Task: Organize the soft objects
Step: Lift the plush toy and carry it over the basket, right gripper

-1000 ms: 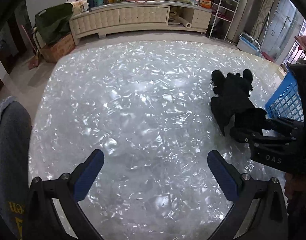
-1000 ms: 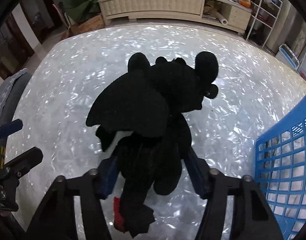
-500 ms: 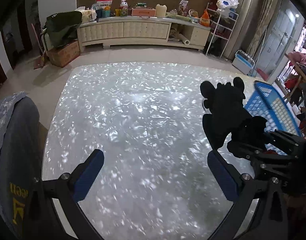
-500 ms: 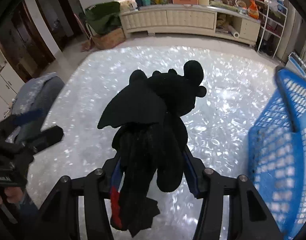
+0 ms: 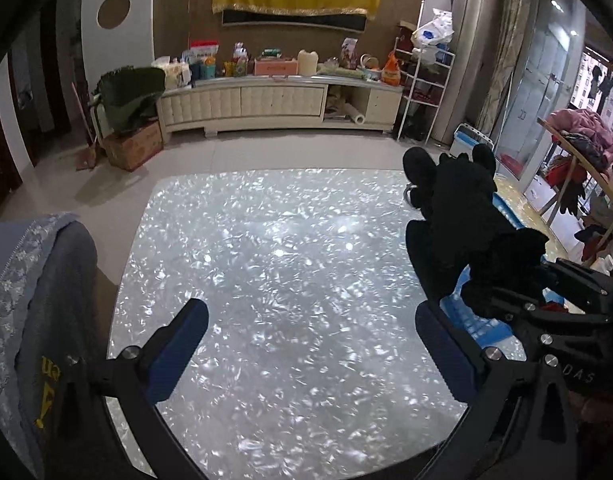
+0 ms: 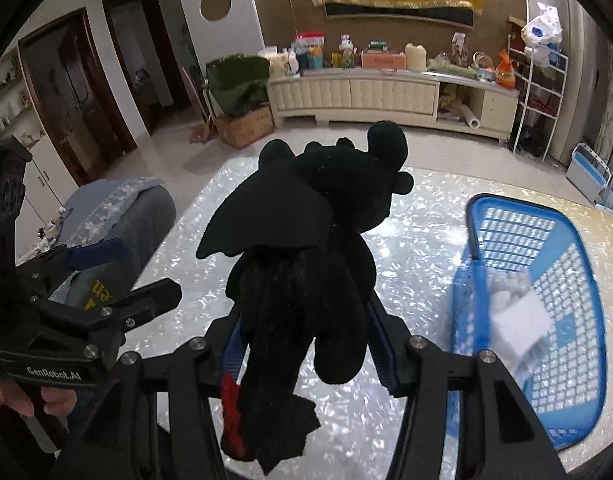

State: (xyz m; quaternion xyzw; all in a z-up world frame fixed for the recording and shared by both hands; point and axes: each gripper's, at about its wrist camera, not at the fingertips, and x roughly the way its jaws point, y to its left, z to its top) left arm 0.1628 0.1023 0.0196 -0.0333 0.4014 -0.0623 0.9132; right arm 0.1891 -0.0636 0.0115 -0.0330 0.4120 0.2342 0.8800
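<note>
My right gripper is shut on a black plush dragon and holds it up above the shiny pearly table. The plush also shows in the left wrist view, at the right, with the right gripper under it. A blue plastic basket stands on the table to the plush's right, with a white soft item inside. My left gripper is open and empty, low over the table's near side. It shows at the left in the right wrist view.
A grey-blue chair back stands at the table's left edge. A cream TV cabinet with clutter lines the far wall. A cardboard box sits on the floor at the left. A clothes rack stands at the right.
The right gripper has lifted the black plush off the table and raised it. Both views have risen, so the room's far wall shows. The basket now lies beside and below the plush.
</note>
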